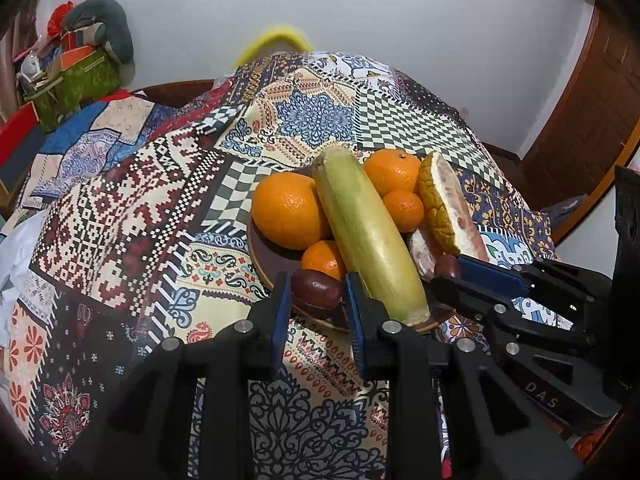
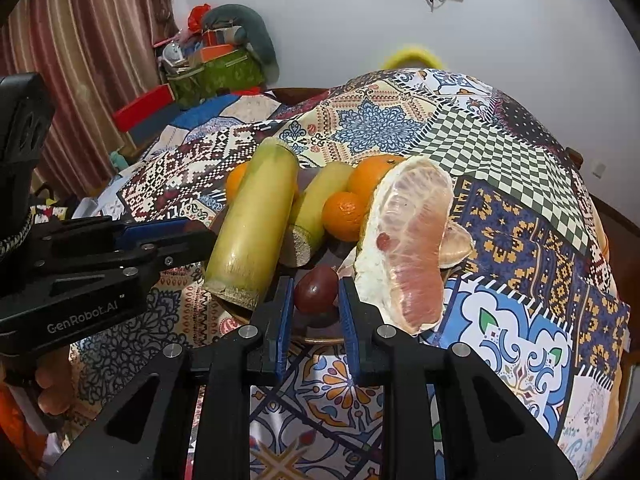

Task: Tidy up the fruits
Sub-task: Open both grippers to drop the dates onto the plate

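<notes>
A brown plate (image 1: 266,254) on the patterned tablecloth holds several oranges (image 1: 286,210), two yellow-green sugarcane pieces (image 1: 366,232), a pomelo wedge (image 1: 448,204) and two small dark red fruits. My left gripper (image 1: 316,292) has its jaws on either side of one dark red fruit (image 1: 318,288) at the plate's near rim. My right gripper (image 2: 314,298) likewise brackets the other dark red fruit (image 2: 316,290), beside the pomelo wedge (image 2: 406,240) and the sugarcane (image 2: 256,220). The jaws look close to the fruits, but contact is unclear. Each gripper shows in the other's view (image 1: 472,276) (image 2: 188,236).
The table is covered by a patchwork-pattern cloth (image 1: 132,208). A green basket of clutter (image 1: 76,80) and a red box stand at the far left. A striped curtain (image 2: 80,60) hangs left. A wooden door (image 1: 592,100) is on the right, and a white wall is behind.
</notes>
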Available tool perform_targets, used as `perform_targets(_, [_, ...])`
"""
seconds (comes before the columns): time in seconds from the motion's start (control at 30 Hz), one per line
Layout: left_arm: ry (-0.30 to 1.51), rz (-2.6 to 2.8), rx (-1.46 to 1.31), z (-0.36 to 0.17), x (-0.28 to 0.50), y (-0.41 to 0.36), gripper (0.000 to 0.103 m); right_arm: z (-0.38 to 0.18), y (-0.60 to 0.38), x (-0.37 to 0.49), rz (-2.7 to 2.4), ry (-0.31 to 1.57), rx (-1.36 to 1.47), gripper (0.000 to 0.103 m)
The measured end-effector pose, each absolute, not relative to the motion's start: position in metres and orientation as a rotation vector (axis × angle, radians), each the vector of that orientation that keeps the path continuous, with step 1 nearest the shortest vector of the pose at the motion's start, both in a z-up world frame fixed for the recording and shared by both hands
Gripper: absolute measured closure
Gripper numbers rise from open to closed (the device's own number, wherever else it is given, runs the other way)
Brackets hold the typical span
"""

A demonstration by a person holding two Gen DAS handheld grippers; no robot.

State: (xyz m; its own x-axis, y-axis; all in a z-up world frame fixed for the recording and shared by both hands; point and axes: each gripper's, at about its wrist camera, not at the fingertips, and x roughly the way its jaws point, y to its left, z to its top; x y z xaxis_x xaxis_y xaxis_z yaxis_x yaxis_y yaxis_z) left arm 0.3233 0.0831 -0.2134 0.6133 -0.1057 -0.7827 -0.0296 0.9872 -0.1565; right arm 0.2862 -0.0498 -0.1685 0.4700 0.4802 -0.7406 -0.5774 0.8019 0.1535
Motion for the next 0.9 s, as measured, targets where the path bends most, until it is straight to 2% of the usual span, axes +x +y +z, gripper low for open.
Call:
perform_targets(0.17, [0.918, -0.022, -0.137, -0.215, 0.324, 0.083, 0.07, -0.171, -0.049, 0.288, 0.653, 0.882, -0.122, 0.081])
perform_targets(0.27, [0.923, -0.026, -0.145, -0.214, 0.323, 0.084, 0.069, -0.169, -0.05, 0.288, 0.663, 0.884, -0.11, 0.076])
perform_targets(0.47, [0.896, -0.005, -0.149, -0.2, 0.313, 0.088, 0.069, -0.149, -0.057, 0.282, 0.647, 0.827, -0.096, 0.076])
perform_targets(0.7, [0.776, -0.01, -0.161, -0.149, 0.277, 0.088, 0.069, -0.098, -0.079, 0.258, 0.634, 0.707, -0.04, 0.076])
perform_targets(0.9, [0.619, -0.019, -0.126, -0.085, 0.226, 0.075, 0.069, -0.038, -0.096, 0.214, 0.608, 0.545, -0.027, 0.076])
